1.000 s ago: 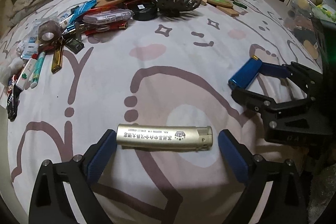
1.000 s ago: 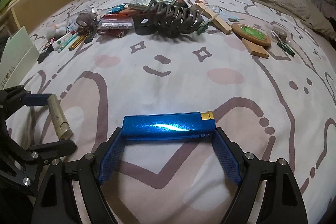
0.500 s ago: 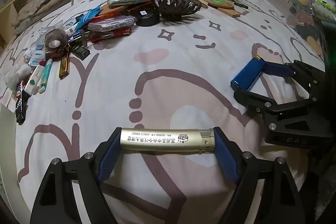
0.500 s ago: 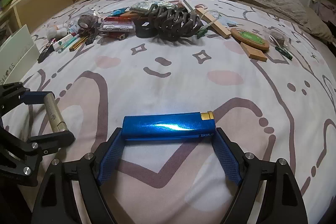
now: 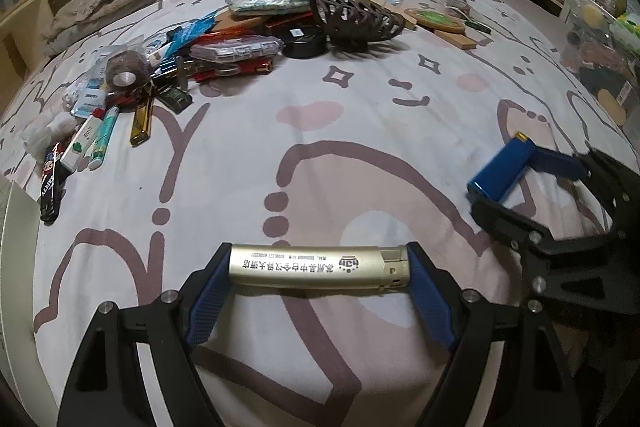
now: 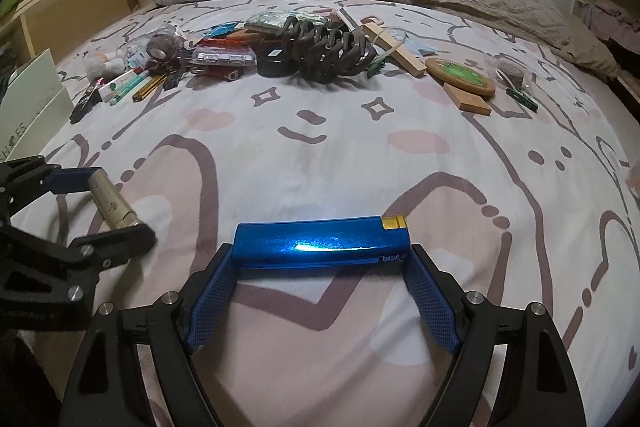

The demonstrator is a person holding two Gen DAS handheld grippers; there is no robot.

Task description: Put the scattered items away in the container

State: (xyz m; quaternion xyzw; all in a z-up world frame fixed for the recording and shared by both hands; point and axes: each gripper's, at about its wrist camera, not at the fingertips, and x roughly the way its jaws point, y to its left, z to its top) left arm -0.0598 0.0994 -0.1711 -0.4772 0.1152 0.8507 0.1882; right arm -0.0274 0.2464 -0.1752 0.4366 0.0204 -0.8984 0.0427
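Since a second ago, the left gripper (image 5: 320, 269) has closed in on the gold lighter (image 5: 318, 268), which then lay loose between widely spread pads. Now both blue pads press its two ends, the lighter lying crosswise between the fingertips, its metal cap toward the right pad and printed text running along its body. It sits low over the patterned bedsheet (image 5: 360, 131); whether it has lifted clear of the fabric is hard to judge.

The right gripper (image 6: 322, 247) holds the blue lighter (image 6: 322, 242) the same way as before: lengthwise between both blue pads, gold cap at the right end, each pad against one end.

From the right camera, the left gripper appears at the left edge with the gold lighter pinched between its fingers. From the left camera, the right gripper sits at the right edge with the blue lighter.

Well beyond both, a heap of scattered small items (image 6: 224, 61) lies across the far bed, near a dark hair claw (image 6: 326, 47).
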